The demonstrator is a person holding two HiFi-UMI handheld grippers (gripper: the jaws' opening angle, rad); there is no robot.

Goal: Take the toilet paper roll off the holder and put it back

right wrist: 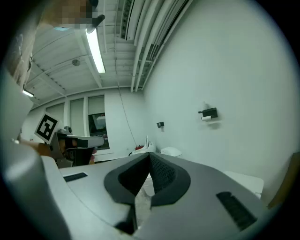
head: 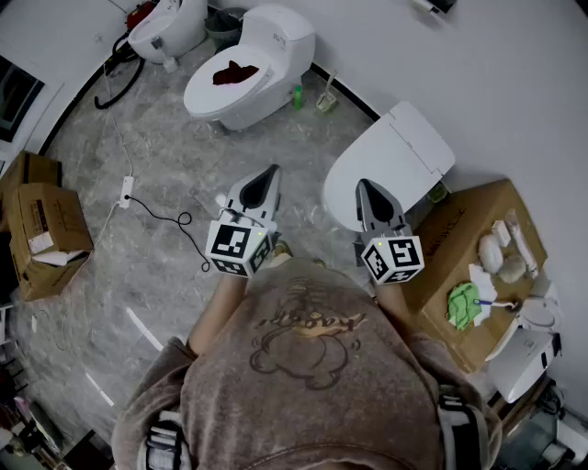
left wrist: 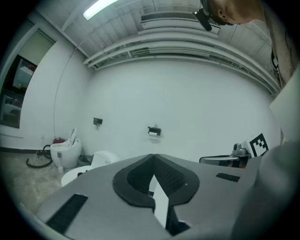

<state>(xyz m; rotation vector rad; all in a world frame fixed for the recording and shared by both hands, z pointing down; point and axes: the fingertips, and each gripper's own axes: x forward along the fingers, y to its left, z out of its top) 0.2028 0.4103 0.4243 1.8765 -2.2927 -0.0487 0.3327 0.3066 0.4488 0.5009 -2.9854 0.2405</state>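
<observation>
A white toilet paper roll (left wrist: 153, 133) sits in a small black holder high on the far white wall; the right gripper view shows the same roll (right wrist: 209, 116) off to the right. Both grippers are held close in front of the person's chest, well short of that wall. My left gripper (head: 267, 173) points forward with its jaws together and nothing between them, and its tips (left wrist: 153, 155) meet below the roll. My right gripper (head: 364, 186) is shut and empty too, its tips (right wrist: 149, 153) meeting left of the roll.
A toilet with a closed lid (head: 386, 170) stands just ahead of the right gripper. Two more toilets (head: 243, 78) (head: 165, 27) stand farther off. A cardboard box (head: 455, 243) with small items is at right, more boxes (head: 41, 234) at left. A cable and power strip (head: 127, 190) lie on the floor.
</observation>
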